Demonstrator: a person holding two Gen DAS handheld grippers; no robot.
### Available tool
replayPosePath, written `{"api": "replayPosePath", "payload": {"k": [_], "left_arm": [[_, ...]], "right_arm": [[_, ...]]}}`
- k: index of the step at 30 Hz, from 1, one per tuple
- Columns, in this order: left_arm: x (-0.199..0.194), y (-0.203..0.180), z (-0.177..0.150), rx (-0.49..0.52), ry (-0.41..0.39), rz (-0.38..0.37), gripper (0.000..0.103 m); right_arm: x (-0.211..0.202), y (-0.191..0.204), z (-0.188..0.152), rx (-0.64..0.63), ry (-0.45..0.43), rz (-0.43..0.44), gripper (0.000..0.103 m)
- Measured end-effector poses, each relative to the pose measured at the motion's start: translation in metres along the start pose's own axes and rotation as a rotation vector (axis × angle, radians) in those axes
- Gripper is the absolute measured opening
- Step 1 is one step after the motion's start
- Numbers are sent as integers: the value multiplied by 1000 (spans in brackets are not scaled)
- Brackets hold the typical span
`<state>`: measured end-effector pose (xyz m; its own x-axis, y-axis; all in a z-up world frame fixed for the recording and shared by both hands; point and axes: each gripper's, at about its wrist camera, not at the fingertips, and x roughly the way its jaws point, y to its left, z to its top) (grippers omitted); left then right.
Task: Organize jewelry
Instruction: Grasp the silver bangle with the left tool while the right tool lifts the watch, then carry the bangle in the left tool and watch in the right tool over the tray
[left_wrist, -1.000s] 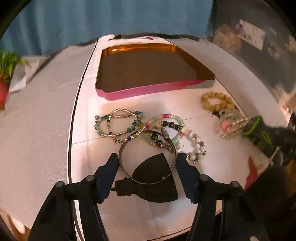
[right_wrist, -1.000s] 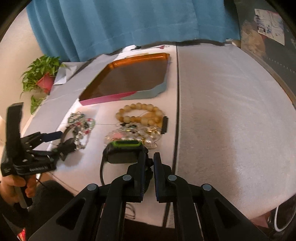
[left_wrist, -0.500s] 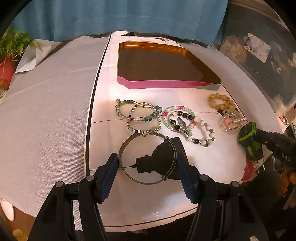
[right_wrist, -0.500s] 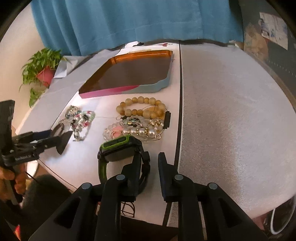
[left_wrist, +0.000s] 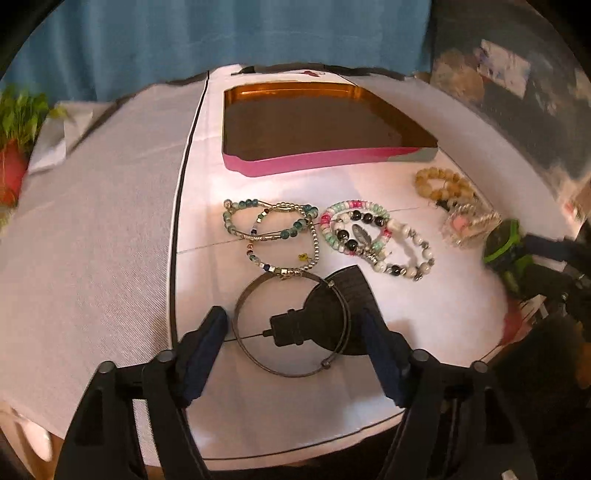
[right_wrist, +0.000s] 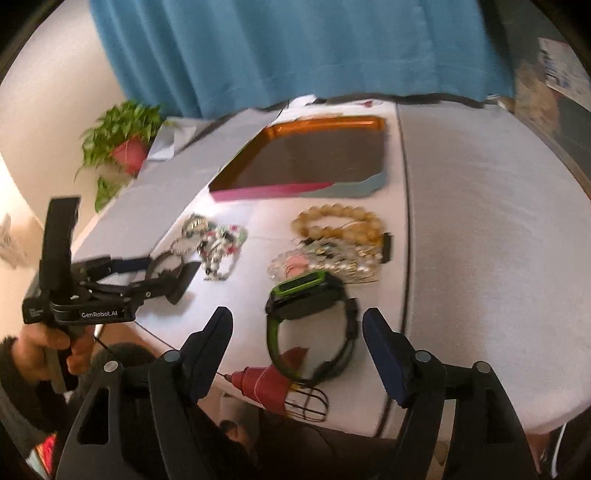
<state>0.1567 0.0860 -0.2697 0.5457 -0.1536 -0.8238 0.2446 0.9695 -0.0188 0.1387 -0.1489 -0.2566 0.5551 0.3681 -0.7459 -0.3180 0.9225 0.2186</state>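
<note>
**Two sets of jaws stand apart over the jewelry**

Two views split the scene. The left wrist view alone shows the thin metal bangle (left_wrist: 291, 328) lying flat on the tabletop (left_wrist: 424, 314), between the fingers of the left gripper (left_wrist: 293, 354); its jaws are apart and neither pad presses the ring. Beyond the bangle lie a cluster of teal and silver bead bracelets (left_wrist: 271, 230) and, to their right, a cluster of pink, white and black bead bracelets (left_wrist: 373, 238).

The right wrist view alone shows the black and green watch (right_wrist: 310, 317) clearly, lying between the fingers of the right gripper (right_wrist: 297, 350). These jaws have just been opening and now stand wide, with both pads clear of the strap. Past the watch lie a clear bead bracelet (right_wrist: 325, 260) and an amber bead bracelet (right_wrist: 338, 223). To the left a hand (right_wrist: 40, 350) grips the other tool's handle, and a potted plant (right_wrist: 122, 144) stands far off.

Farthest ahead of both jaws sits the tray (left_wrist: 332, 164), pink-walled and gold inside; nothing lies in it.
</note>
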Motion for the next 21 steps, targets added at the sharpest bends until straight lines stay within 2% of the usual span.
{"api": "replayPosePath", "payload": {"k": [2, 3, 4, 5, 6, 9, 12, 15, 19, 21], "left_arm": [[-1, 4, -2, -11, -24, -14, 59], [-1, 3, -3, -5, -26, -13, 59], [-1, 2, -2, 4, -24, -6, 59], [-1, 1, -2, 1, -16, -4, 58], [-2, 2, 0, -12, -4, -17, 59], [-6, 0, 3, -54, 11, -71, 59], [-10, -3, 5, -73, 18, -91, 59], [-13, -2, 6, -100, 25, -108, 59], [-13, 19, 15, -292, 88, -252, 59], [-18, 26, 23, -345, 88, -269, 59]], "right_arm": [[15, 2, 0, -13, 41, -21, 74], [18, 4, 0, -30, 33, -38, 74], [20, 7, 0, -55, 25, -66, 70], [22, 8, 0, -69, 32, -87, 56], [22, 10, 1, -84, 24, -105, 53], [20, 7, 1, -51, 26, -69, 52], [12, 10, 0, -73, -1, -103, 51], [6, 7, 3, -38, -7, -122, 51], [-13, 5, 13, 30, -59, -131, 51], [-20, 3, 16, 62, -76, -135, 51]]}}
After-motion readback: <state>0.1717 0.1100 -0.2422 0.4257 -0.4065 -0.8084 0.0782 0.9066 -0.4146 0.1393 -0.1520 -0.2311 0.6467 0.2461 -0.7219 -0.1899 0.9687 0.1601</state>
